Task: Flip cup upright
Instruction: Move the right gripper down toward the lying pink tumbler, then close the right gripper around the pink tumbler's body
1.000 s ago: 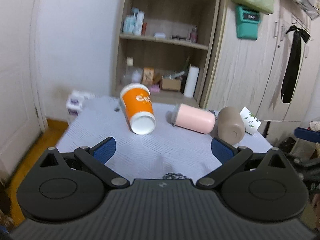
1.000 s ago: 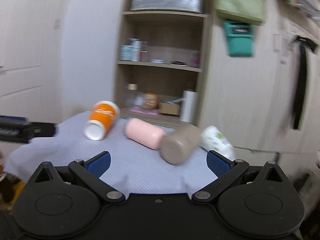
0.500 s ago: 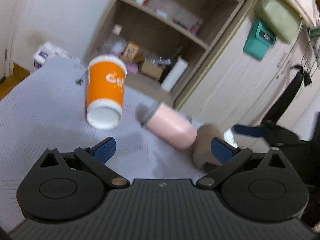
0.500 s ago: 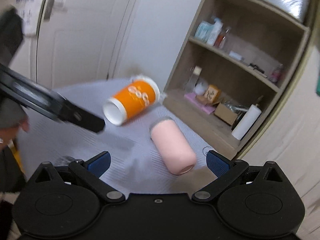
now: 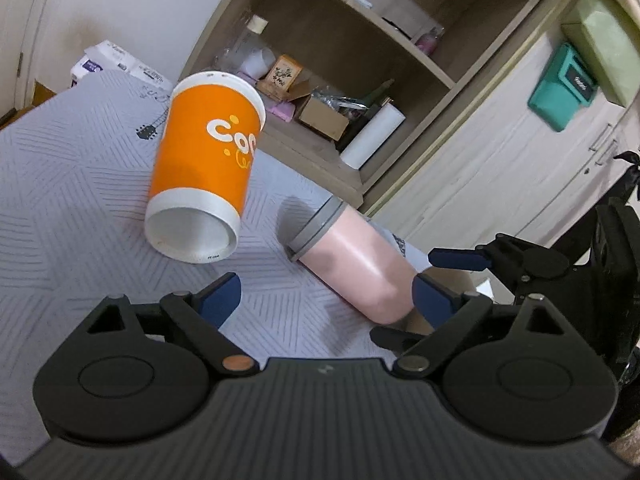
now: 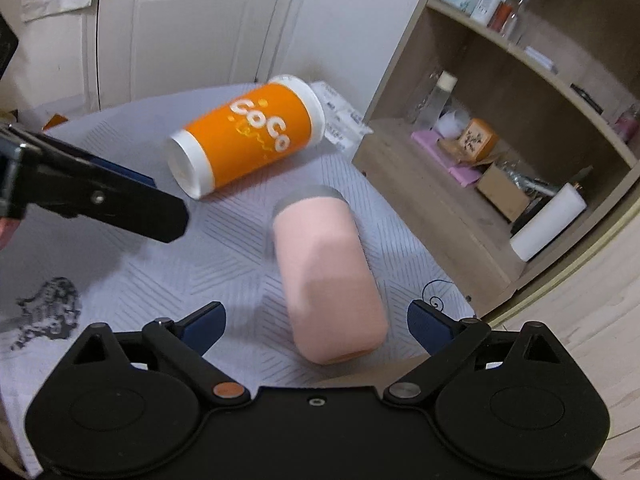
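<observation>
An orange cup [image 5: 204, 160] with white "CoCo" lettering lies on its side on the grey patterned tablecloth [image 5: 60, 184]. It also shows in the right wrist view [image 6: 248, 136]. A pink cup [image 5: 352, 264] with a grey rim lies on its side to its right, and shows in the right wrist view [image 6: 324, 276] too. My left gripper [image 5: 326, 300] is open and empty, just short of both cups. My right gripper [image 6: 316, 326] is open, with the pink cup's closed end between its fingers, not gripped. The left gripper's finger [image 6: 120, 200] shows at the left of the right wrist view.
A wooden shelf unit [image 5: 360, 80] with boxes, bottles and a paper roll [image 5: 372, 140] stands behind the table. Wooden cabinet doors [image 5: 500, 160] are at right. A white door [image 6: 180, 32] is at left. The table's right edge runs close to the pink cup.
Both grippers have moved forward and down toward the cups. The right gripper has swung left onto the pink cup; the tan cup has dropped out of view. Neither lying cup has moved.
</observation>
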{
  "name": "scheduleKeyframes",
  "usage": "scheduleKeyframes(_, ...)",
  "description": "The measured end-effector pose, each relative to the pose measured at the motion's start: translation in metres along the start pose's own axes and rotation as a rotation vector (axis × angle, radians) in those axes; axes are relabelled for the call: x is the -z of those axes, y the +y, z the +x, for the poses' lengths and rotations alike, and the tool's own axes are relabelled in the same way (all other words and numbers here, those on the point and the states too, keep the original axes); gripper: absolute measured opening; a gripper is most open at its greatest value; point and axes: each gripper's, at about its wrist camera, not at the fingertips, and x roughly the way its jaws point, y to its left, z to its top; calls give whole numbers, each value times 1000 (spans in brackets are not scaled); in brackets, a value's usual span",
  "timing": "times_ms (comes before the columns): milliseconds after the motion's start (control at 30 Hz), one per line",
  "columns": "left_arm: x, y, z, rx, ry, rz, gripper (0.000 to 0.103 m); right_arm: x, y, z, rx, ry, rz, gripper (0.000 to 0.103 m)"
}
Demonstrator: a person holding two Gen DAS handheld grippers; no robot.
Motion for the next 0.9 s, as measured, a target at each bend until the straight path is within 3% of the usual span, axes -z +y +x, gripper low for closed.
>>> scheduleKeyframes(167,1,4,12,2,18,-32,93,-4,-9,20,-21,47,-1,92)
scheduleKeyframes(267,2,6,13,4,17,-40,93,-4,-11,28,-29,76,3,82)
scheduleKeyframes(333,2,8,13,10,19,-52,93,-5,-11,29,-21,90,4,68)
scheduleKeyframes(567,5,18,4,39,25,-120,93,-14,-4,15,-18,75,44,67)
scheduleKeyframes(700,7,23,-3,48,31,-151,93,-19,3,10,-16,114,179,67)
scheduleKeyframes(900,11,27,-16,68,71,-185,93,-16,24,-7,-26,98,286,67)
